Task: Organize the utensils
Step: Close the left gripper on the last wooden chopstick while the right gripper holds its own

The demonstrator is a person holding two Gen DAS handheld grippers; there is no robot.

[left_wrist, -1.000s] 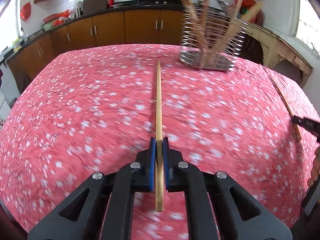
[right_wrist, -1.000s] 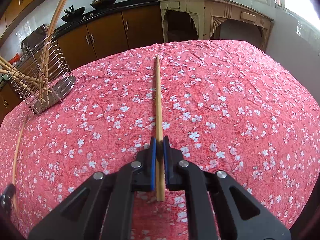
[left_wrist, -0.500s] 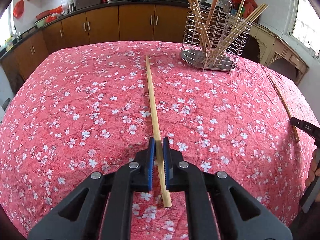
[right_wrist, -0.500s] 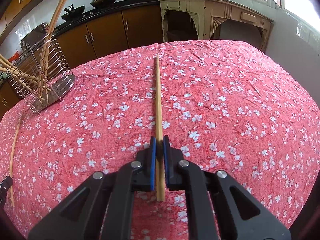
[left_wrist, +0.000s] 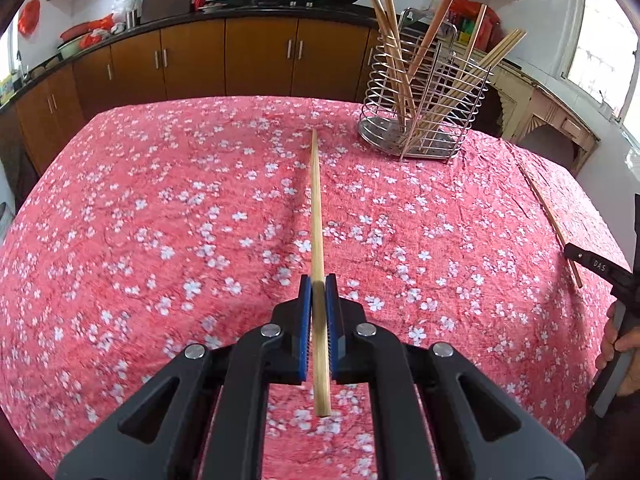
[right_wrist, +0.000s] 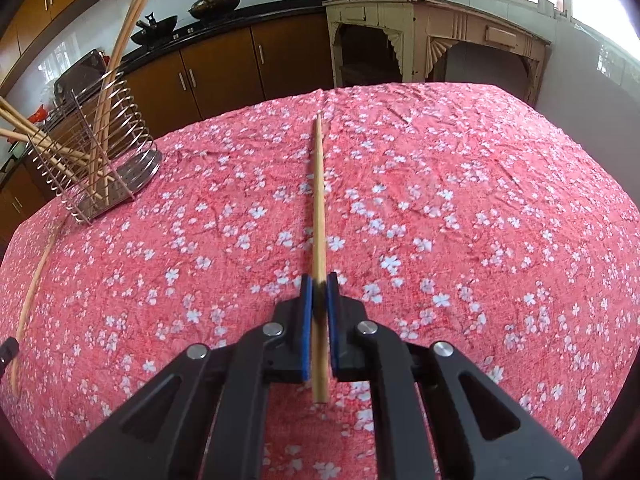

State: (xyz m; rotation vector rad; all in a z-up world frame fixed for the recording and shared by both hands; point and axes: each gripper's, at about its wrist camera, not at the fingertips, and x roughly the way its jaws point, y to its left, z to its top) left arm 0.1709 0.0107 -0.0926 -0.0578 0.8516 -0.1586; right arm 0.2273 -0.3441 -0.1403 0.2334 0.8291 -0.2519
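My left gripper is shut on a wooden chopstick that points forward over the red flowered tablecloth. A wire utensil holder with several chopsticks stands ahead to the right. My right gripper is shut on another wooden chopstick, held above the cloth. The same holder stands to its far left. In the left wrist view the right gripper and its chopstick show at the right edge. In the right wrist view the left gripper's chopstick shows at the left edge.
The table is covered by a red cloth with white flowers. Brown kitchen cabinets run behind it, with woks on the counter. A cream wooden side table stands beyond the table's far edge. A hand holds the right gripper's handle.
The left gripper has swung and come nearer the holder, which now looks larger; its chopstick tilted left, then straightened. The right gripper has hardly moved.
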